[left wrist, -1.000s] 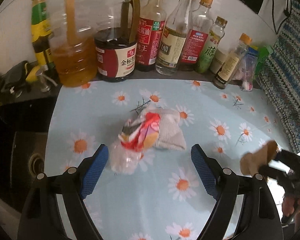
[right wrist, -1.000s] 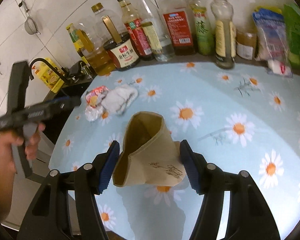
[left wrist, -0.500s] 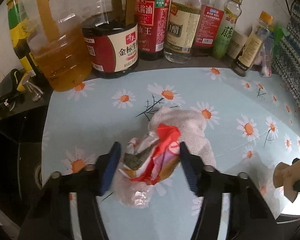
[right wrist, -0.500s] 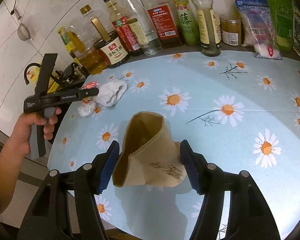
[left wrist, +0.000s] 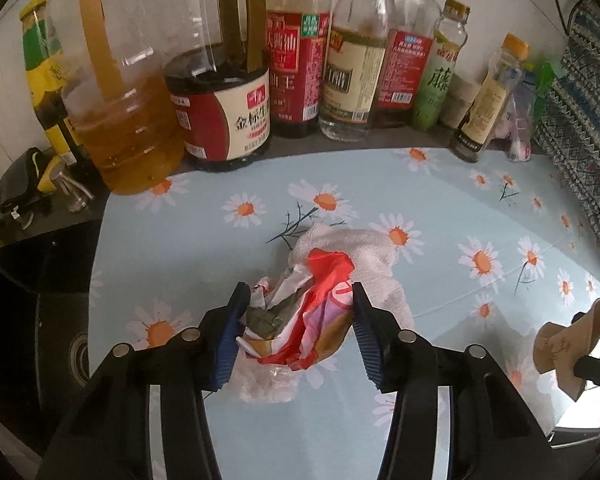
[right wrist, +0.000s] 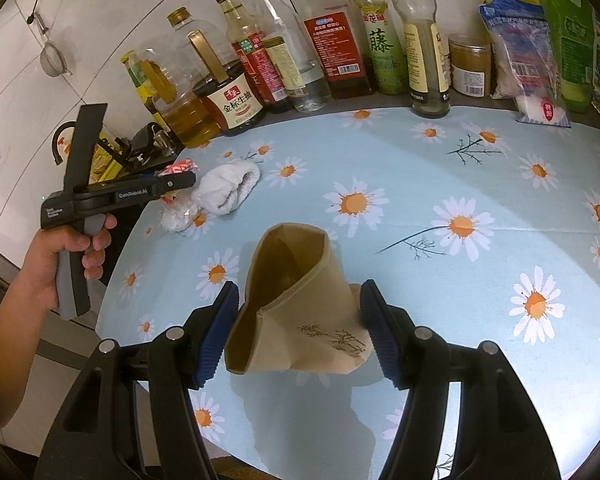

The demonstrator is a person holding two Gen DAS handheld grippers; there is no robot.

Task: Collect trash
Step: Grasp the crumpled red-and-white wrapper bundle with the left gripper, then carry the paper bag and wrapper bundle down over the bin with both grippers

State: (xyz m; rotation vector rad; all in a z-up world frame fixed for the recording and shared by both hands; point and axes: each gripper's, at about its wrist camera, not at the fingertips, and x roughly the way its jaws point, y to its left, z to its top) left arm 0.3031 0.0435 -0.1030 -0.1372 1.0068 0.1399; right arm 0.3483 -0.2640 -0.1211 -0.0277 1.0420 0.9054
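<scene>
Left tongs (left wrist: 296, 336): my jaws have just been closing; a second ago they stood wide, now both blue ribbed pads press the crumpled wrapper (left wrist: 300, 320), low centre of frame
Right tongs (right wrist: 296, 320): unchanged, clamped on the tan paper bag (right wrist: 296, 300), mouth open upward
White cloth (left wrist: 364, 264): soft, nubbly, touching the wrapper's upper right
Room: daisy tablecloth (left wrist: 440, 200) bare to the right; its edge drops off just left of my left tongs
Bottles (left wrist: 300, 48): glass and plastic row along the top
</scene>
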